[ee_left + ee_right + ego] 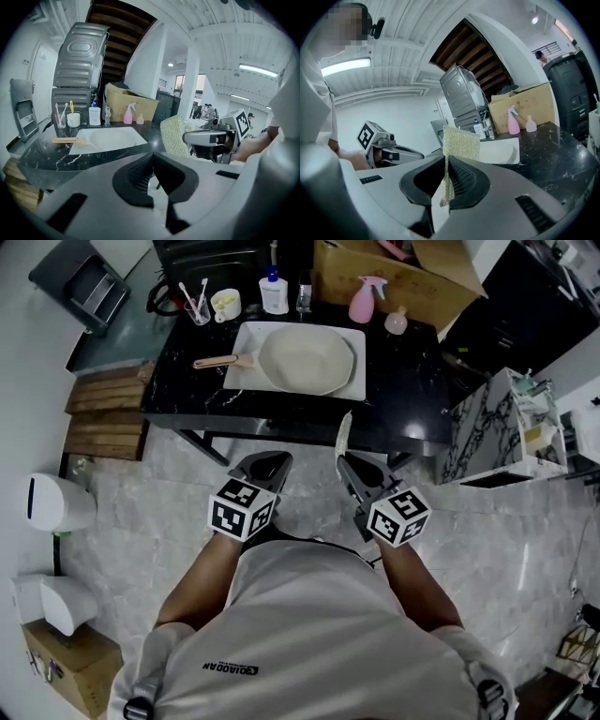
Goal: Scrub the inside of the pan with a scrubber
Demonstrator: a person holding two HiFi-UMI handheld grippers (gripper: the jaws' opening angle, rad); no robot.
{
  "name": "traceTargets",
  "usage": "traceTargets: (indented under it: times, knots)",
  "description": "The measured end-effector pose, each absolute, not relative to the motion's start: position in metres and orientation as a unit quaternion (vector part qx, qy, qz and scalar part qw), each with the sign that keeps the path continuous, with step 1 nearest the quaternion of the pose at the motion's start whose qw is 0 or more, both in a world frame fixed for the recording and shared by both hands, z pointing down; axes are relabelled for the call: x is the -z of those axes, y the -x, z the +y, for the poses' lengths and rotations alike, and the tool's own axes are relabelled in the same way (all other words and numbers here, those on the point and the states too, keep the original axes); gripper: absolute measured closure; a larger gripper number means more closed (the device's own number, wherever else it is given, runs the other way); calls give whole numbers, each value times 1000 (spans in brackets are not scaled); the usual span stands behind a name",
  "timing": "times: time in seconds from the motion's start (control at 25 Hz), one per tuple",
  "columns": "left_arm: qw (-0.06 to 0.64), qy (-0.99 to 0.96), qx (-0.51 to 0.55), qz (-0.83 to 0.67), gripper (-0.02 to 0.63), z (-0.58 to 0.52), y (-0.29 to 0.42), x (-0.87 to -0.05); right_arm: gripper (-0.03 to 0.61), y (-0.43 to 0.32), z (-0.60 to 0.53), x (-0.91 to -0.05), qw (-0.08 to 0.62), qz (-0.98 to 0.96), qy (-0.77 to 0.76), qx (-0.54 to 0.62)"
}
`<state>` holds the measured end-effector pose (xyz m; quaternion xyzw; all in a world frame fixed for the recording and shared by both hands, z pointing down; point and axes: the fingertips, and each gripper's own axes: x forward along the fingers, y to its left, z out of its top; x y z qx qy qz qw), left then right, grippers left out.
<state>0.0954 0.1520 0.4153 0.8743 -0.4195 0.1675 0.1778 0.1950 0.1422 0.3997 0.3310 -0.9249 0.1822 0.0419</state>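
A cream pan (307, 359) with a wooden handle (216, 362) lies on a white tray (353, 388) on the black marble table (403, 399). I stand back from the table with both grippers held in front of my body. My right gripper (349, 463) is shut on a yellowish mesh scrubber (344, 432), which stands upright between the jaws (459, 143). My left gripper (272, 461) is shut with nothing in it (152, 161). The left gripper view shows the scrubber (174, 136) to the right of the pan (112, 138).
Behind the tray stand a cup of brushes (197, 307), a mug (226, 304), a soap bottle (274, 292), a pink spray bottle (363, 301) and a cardboard box (403, 277). A marble-patterned cabinet (487, 427) stands right of the table, wooden slats (103, 413) and white bins (56, 502) left.
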Motion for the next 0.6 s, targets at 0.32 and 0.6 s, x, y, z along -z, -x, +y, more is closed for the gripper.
traceTargets:
  times: [0.32,0.6]
  knots:
    - [186,-889,-140,-395,598,183,-86,-395,522,-182,173,-391,45,-922,-342,-179]
    - [188,-888,-144,-394,598,196,-50,-392,522,-153,192,-385,38,-911,-362,-192]
